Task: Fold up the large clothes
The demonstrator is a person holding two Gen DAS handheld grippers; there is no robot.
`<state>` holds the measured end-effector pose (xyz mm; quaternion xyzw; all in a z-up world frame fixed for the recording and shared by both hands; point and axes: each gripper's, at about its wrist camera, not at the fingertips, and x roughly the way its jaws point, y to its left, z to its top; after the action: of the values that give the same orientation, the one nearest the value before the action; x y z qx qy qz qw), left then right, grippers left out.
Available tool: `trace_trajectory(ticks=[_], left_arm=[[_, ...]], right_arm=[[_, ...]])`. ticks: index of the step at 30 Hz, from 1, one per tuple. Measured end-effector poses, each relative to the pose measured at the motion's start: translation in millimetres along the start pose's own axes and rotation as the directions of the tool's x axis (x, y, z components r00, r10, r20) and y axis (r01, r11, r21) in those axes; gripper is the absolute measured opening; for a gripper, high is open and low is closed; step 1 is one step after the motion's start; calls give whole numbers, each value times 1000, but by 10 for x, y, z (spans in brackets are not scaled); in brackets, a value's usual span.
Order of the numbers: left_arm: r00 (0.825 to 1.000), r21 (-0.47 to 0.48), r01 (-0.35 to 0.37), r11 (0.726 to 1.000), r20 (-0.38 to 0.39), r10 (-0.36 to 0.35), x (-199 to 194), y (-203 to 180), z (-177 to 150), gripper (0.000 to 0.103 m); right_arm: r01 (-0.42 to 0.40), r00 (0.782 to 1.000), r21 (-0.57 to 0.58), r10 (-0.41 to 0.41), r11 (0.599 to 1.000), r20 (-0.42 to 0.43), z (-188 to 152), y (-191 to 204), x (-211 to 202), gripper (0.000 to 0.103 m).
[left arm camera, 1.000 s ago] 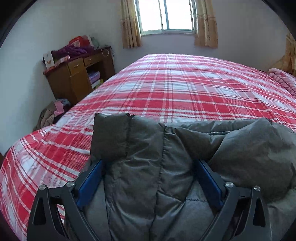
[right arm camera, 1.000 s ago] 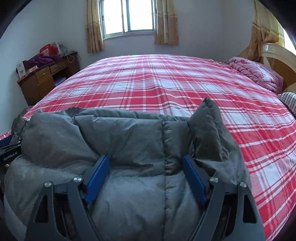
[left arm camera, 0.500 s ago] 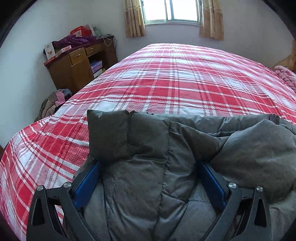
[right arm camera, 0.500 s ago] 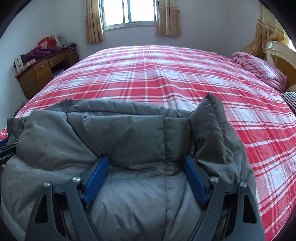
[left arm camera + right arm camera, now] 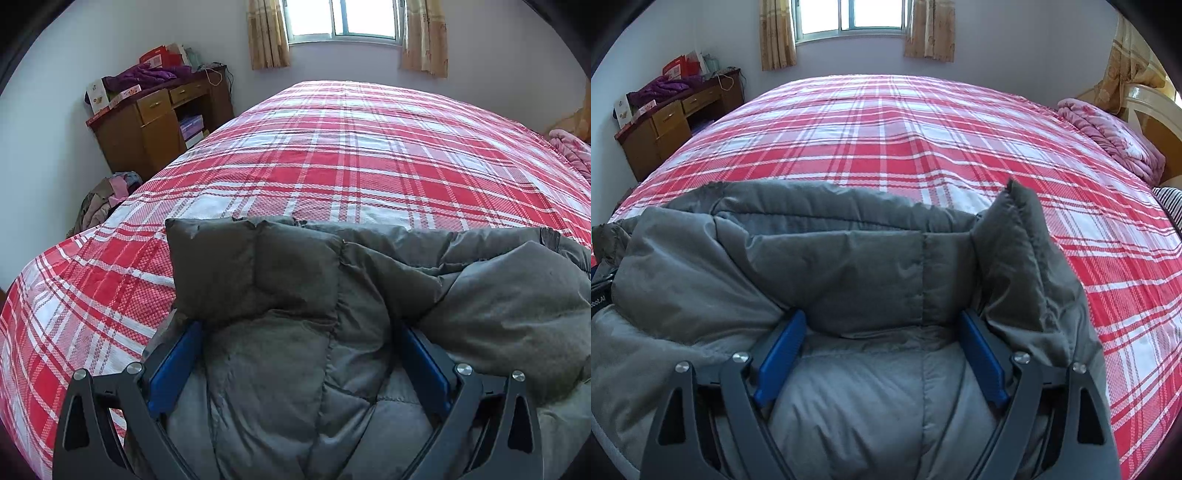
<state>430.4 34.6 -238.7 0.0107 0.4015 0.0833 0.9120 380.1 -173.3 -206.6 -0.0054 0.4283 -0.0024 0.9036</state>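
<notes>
Red plaid bedspread (image 5: 351, 155) fills our view. We see the left gripper (image 5: 295, 328) and right gripper (image 5: 882, 325) each spread wide with the grey puffer jacket (image 5: 849, 266) bunched between their blue pads, gripping its bulk; beyond, wooden cabinet (image 5: 147, 125) and window (image 5: 849, 14).

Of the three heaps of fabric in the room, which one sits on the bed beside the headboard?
The pink quilt, bunched at the bed's right edge by the headboard. The purple garment lies on the wooden desk; the clothes pile is on the floor.
</notes>
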Motion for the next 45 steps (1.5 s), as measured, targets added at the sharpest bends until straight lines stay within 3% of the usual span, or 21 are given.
trace_trajectory(ticks=[12, 16, 19, 22, 25, 28, 31, 37, 45], left_arm=[[1000, 1, -3, 1000, -3, 3, 6, -6, 7, 102], [999, 28, -33, 999, -36, 34, -188, 0, 34, 102], [997, -5, 56, 998, 54, -56, -728, 107, -22, 102], [993, 21, 29, 999, 112, -31, -986, 132, -166, 102], [995, 2, -20, 1000, 98, 19, -867, 163, -321, 102], [998, -12, -46, 999, 29, 47, -616, 162, -440, 102], [999, -46, -19, 999, 40, 21, -517, 189, -528, 102], [999, -108, 35, 994, 12, -34, -377, 273, -526, 102], [1000, -91, 5, 996, 8, -4, -368, 201, -544, 102]], right_arm=[[17, 1000, -13, -17, 1000, -12, 7, 22, 30, 87], [37, 999, -32, -38, 999, -24, 31, 54, 15, 86], [75, 997, -13, -74, 997, 2, 88, 66, -219, 83], [39, 992, 22, -41, 999, 122, 105, 233, -714, 83], [-14, 985, -5, 14, 1000, 174, 0, 538, -949, 83], [-19, 991, -78, 29, 997, 132, -174, 849, -762, 83], [-35, 997, -63, 39, 997, 70, -290, 844, -484, 83], [-22, 997, -75, 27, 997, 67, -322, 854, -334, 84], [13, 999, -104, -9, 995, 35, -329, 916, -254, 85]])
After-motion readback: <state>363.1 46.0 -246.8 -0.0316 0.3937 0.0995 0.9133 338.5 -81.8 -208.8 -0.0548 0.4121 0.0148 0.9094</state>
